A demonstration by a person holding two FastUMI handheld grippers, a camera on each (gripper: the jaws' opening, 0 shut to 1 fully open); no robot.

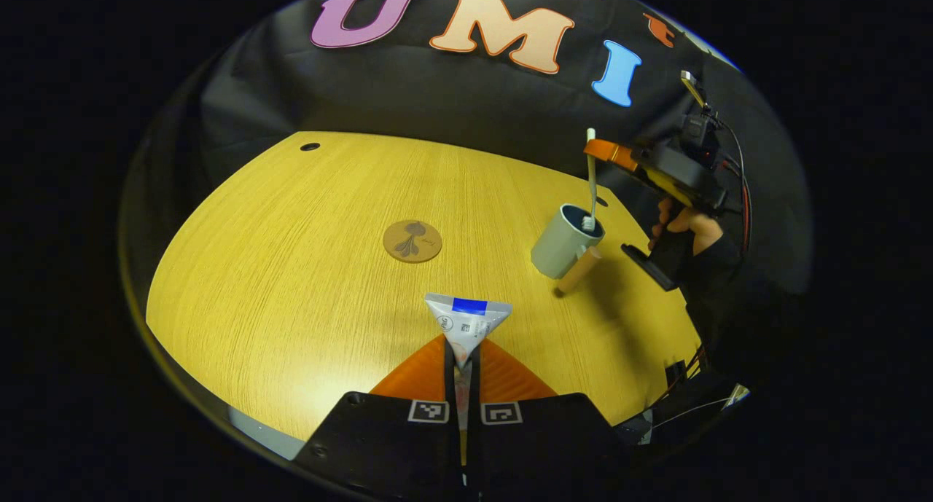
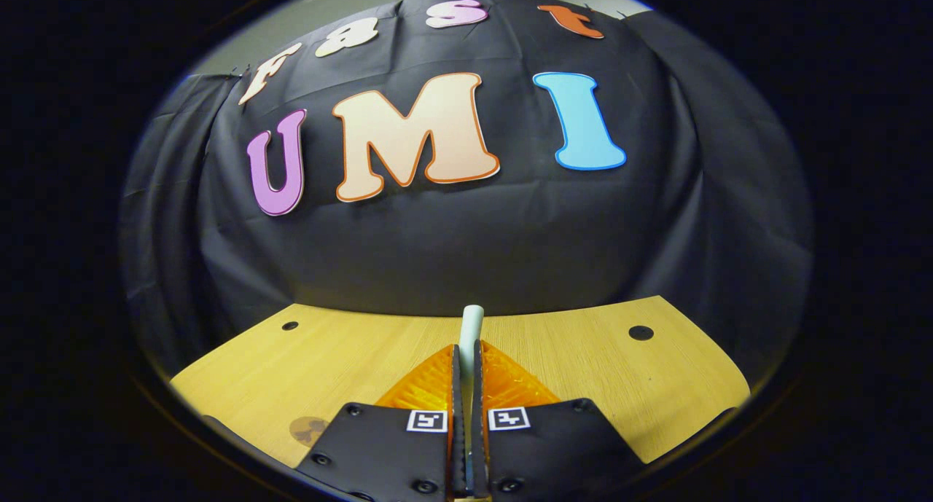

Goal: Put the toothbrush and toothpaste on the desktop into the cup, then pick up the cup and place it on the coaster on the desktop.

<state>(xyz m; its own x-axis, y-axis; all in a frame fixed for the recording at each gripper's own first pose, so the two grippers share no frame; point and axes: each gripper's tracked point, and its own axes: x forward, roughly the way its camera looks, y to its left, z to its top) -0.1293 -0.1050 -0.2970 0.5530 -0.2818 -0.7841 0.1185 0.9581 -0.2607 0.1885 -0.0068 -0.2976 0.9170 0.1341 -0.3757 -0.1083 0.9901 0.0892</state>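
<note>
Your left gripper (image 1: 462, 374) has its two orange fingers pressed together on the toothpaste (image 1: 466, 321), pinching the tube near its lower part so that the flat crimped end with the blue band fans out above the fingertips. The tube hangs over the near part of the desktop (image 1: 291, 269), off the wood as far as the left gripper view lets you judge.

Your right gripper (image 2: 465, 374) is likewise clamped, its fingers closed on the pale handle of the toothbrush (image 2: 471, 327), whose end sticks up just past the fingertips. In the left gripper view you see that same gripper to the right, held by your hand (image 1: 689, 225), with the toothbrush standing nearly upright and its bristle end down inside the cup (image 1: 565, 241).

The grey cup stands on the right side of the desktop, tilted in the fisheye image, with a wooden handle pointing toward you. The round brown coaster (image 1: 412, 240) lies flat near the middle of the desktop, well apart from the cup and to its left, beyond the toothpaste.
</note>
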